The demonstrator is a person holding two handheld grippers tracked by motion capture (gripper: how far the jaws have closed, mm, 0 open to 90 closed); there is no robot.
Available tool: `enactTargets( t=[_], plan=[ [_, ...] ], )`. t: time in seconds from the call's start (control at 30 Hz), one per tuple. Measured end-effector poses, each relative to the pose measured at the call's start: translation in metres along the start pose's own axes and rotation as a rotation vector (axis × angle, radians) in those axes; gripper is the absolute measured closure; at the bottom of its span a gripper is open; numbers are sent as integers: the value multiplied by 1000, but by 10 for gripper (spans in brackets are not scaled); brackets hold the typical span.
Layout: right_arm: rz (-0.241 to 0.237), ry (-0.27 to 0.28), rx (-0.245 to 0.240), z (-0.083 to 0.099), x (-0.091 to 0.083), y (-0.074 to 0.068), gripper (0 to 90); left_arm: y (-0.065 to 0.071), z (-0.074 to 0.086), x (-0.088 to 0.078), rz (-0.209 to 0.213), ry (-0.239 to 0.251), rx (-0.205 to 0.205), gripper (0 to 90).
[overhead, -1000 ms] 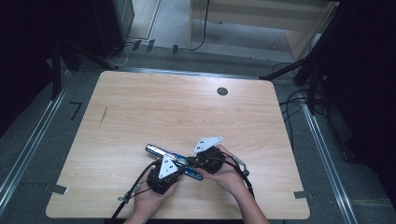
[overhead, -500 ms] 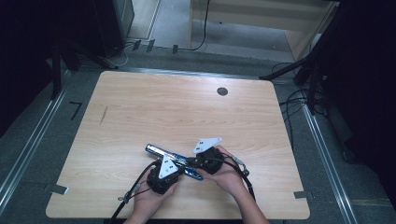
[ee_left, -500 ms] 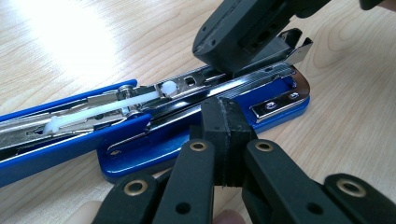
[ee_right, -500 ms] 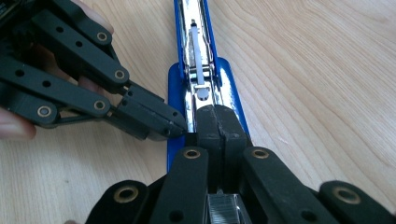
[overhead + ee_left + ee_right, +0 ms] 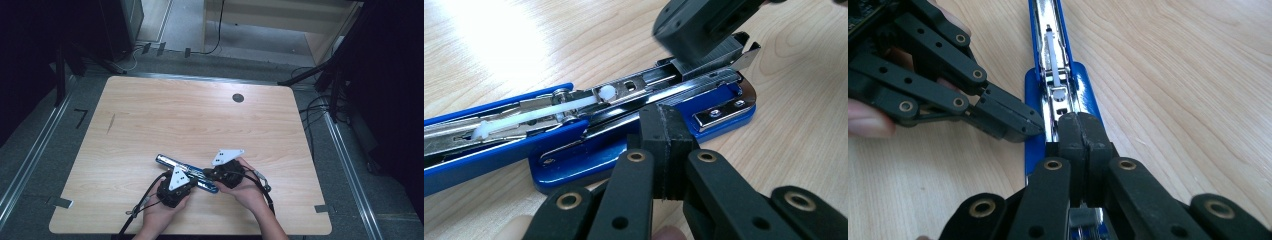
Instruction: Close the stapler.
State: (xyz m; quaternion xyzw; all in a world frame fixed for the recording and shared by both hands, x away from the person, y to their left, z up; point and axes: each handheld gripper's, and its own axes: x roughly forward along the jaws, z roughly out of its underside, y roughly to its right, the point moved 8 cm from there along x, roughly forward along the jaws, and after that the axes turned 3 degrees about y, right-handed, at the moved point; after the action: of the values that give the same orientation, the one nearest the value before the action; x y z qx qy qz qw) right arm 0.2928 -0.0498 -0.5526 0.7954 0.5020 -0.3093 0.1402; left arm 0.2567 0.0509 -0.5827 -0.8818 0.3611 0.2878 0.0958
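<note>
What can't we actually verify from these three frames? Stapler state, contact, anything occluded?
- Right gripper view: the right gripper, jaws shut, covers the near end of the opened blue metal stapler; contact there cannot be told.
- Left gripper view: the stapler's far end is cut off by the left edge; the shut left gripper hides part of the base.
- High view: the stapler is too small to show staples; both hands hide its near end.
- Small dark round mark on the wooden table: too small to identify.

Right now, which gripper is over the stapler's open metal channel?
The right gripper: its shut jaws sit directly over the stapler's metal channel. The left gripper's shut jaws come at the blue base from the side instead.
</note>
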Motion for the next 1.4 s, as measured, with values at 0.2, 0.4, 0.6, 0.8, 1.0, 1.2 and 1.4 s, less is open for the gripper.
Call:
enactTargets(
  t=[0.2, 0.4, 0.6, 0.8, 1.0, 1.2, 1.4],
  plan=[
    [0, 1, 22, 10, -11, 2, 900, 0, 0, 0, 4, 1, -3, 900],
    [1, -1, 27, 13, -15, 2, 900, 0, 0, 0, 2, 0, -1, 900],
    [9, 28, 49, 12, -25, 6, 875, 0, 0, 0, 3, 1, -3, 900],
    [5, 22, 61, 17, -27, 7, 862, 0, 0, 0, 3, 0, -2, 900],
    [5, 19, 65, 21, -25, 7, 858, 0, 0, 0, 3, 0, -2, 900],
    [6, 23, 64, 16, -18, 6, 857, 0, 0, 0, 4, 0, -4, 900],
    [15, 29, 55, 14, -14, 3, 717, -1, 0, 0, 4, 1, -3, 900]
  ],
)
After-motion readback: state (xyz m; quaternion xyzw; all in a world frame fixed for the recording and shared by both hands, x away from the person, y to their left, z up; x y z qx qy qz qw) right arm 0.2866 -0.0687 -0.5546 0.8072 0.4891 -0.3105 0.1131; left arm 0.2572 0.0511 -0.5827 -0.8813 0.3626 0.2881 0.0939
